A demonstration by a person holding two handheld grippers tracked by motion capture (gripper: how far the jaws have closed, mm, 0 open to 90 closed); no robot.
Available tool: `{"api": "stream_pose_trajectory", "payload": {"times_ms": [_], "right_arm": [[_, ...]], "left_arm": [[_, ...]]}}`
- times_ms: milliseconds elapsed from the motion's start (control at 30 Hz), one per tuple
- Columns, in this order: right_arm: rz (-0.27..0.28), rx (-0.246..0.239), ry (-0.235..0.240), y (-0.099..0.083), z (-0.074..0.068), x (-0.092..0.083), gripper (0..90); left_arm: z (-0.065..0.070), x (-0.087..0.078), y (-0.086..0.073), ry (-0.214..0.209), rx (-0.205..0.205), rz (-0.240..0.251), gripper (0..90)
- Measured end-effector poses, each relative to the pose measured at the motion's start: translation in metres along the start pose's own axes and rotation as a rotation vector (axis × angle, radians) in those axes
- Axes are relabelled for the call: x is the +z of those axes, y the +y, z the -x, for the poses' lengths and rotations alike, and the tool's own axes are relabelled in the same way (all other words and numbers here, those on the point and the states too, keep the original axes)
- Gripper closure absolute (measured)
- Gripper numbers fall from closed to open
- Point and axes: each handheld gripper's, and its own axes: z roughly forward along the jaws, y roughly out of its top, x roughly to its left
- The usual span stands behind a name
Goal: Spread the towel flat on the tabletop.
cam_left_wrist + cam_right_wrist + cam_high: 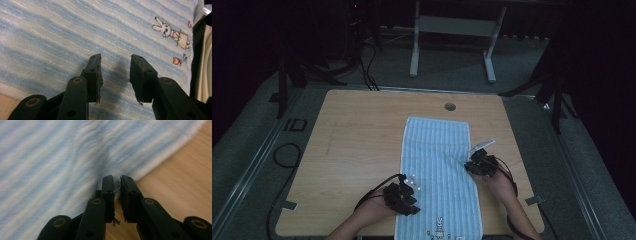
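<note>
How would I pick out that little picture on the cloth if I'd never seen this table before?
Start at the wooden table and find the blue-and-white striped towel lying lengthwise down its middle. Follow the towel to its near end, between the person's two hands. There sits a small embroidered rabbit with long upright ears, the one figure among plain stripes, with tiny orange motifs beside it.

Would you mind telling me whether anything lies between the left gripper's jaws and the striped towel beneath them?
Nothing visible does. The left gripper hangs over the blue striped towel with its jaws apart, and only bare cloth shows in the gap; the rabbit print sits off to one side.
</note>
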Motion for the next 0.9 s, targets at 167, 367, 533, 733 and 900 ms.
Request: {"api": "stream_pose_trajectory", "payload": {"times_ms": [167, 367, 533, 733, 900], "right_arm": [[-0.038, 0.038, -0.030, 0.002, 0.016, -0.002, 80.4], [0.038, 0.042, -0.011, 0.006, 0.008, -0.014, 85.1], [0.039, 0.025, 0.007, 0.010, 0.000, -0.012, 85.0], [0.019, 0.017, 0.009, 0.016, -0.004, 0.006, 84.0], [0.022, 0.037, 0.000, 0.025, 0.001, 0.013, 83.0]], "left_arm": [[0.009, 0.004, -0.001, -0.086, 0.006, 0.005, 59.9], [0.003, -0.007, 0.004, -0.023, -0.012, 0.056, 59.8], [-0.025, -0.020, 0.009, 0.065, -0.066, 0.115, 59.8], [-0.070, -0.022, 0.026, 0.159, -0.120, 0.147, 59.7], [-0.090, -0.015, 0.040, 0.239, -0.105, 0.123, 57.3]]}}
